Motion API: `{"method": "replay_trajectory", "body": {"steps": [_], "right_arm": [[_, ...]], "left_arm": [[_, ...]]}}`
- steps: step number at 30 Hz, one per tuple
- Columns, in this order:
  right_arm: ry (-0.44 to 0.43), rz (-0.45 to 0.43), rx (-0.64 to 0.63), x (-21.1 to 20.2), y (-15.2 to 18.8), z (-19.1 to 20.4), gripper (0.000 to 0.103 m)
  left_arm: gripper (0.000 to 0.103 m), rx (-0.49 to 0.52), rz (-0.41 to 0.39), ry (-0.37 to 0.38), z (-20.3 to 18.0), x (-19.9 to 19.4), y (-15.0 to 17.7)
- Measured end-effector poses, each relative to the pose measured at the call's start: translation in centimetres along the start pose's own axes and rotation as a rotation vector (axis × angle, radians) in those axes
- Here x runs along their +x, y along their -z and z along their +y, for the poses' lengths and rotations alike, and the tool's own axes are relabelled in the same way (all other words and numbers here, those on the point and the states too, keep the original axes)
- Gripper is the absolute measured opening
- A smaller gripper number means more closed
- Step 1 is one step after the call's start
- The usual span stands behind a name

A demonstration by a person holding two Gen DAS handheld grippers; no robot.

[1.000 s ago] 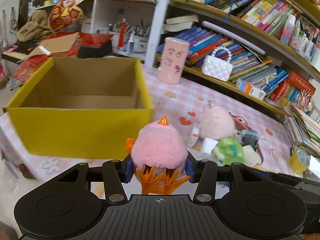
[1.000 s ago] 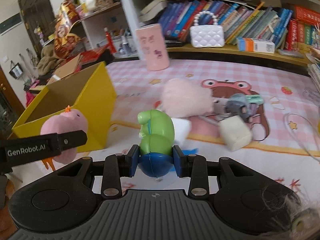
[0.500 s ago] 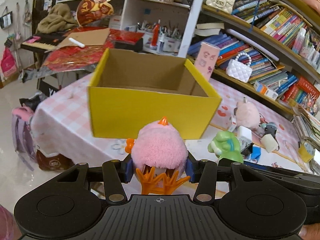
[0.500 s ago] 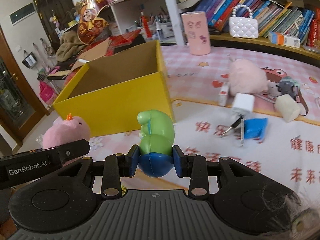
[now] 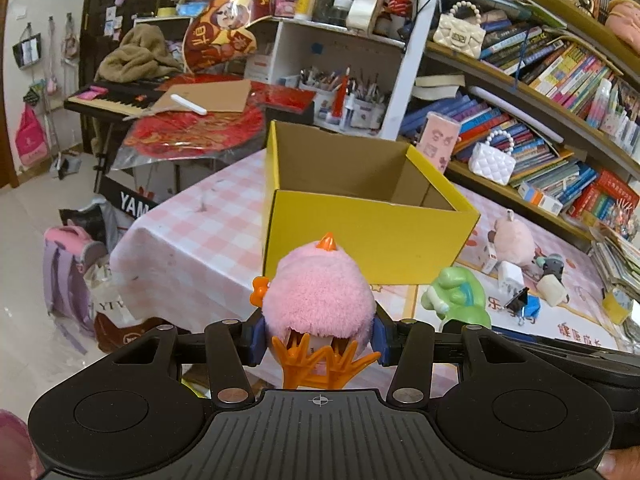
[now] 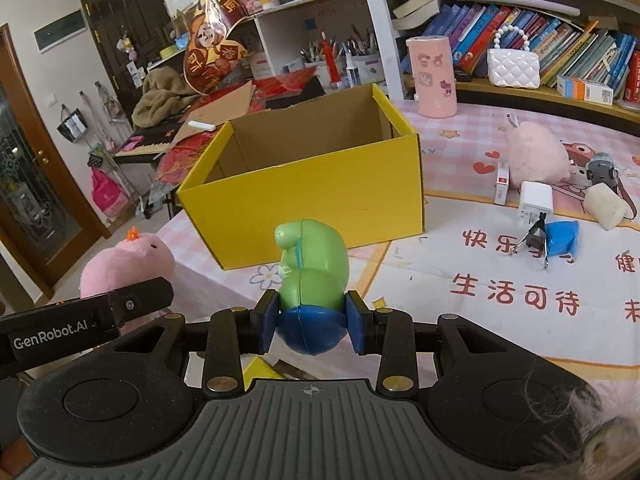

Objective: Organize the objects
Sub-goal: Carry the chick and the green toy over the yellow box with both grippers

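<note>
My left gripper (image 5: 318, 339) is shut on a pink plush chick (image 5: 318, 300) with orange feet, held in the air in front of the near wall of an open yellow cardboard box (image 5: 368, 236). My right gripper (image 6: 312, 326) is shut on a green and blue frog toy (image 6: 310, 272), also held up short of the box (image 6: 312, 188). The box looks empty inside. The chick (image 6: 128, 260) shows at the left of the right wrist view, the frog (image 5: 456, 296) at the right of the left wrist view.
On the pink checked tablecloth right of the box lie a pink plush (image 6: 536, 156), a white charger (image 6: 534, 200), a blue packet (image 6: 560, 238) with a clip, a white block (image 6: 604, 210) and a pink cup (image 6: 432, 76). Bookshelves stand behind. The table edge and floor lie left.
Both grippers have pulled back and risen away from the table with their toys still held. The box now looks smaller and farther. Both toys stay clamped.
</note>
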State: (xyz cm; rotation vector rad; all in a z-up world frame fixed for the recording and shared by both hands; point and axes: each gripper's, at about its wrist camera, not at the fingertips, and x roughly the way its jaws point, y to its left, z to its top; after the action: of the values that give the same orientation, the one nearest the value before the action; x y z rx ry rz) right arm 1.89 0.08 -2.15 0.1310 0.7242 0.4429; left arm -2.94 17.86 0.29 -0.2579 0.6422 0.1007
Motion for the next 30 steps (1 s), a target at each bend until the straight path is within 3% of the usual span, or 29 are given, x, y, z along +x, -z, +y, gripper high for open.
{"method": "replay_trajectory", "body": {"steps": [11,16,25,30], "right_arm": [[0.08,-0.01,0.041,-0.7,0.7,0.1,0.033],[0.097,-0.032,0.003,-0.3,0.1,0.3,0.033],[0.081,-0.163,-0.054,1.5,-5.9,0.3,0.033],[0.059,-0.182,-0.091,3.9,-9.1,-0.2,0.033]], "left_arm": [[0.048,0.011,-0.004,0.047,0.4,0.1,0.3],[0.048,0.001,-0.025,0.051,0.5,0.5,-0.9],[0.048,-0.015,-0.12,0.046,0.0,2.9,-5.9],[0.048,-0.016,-0.144,0.045,-0.6,5.2,-8.4]]}}
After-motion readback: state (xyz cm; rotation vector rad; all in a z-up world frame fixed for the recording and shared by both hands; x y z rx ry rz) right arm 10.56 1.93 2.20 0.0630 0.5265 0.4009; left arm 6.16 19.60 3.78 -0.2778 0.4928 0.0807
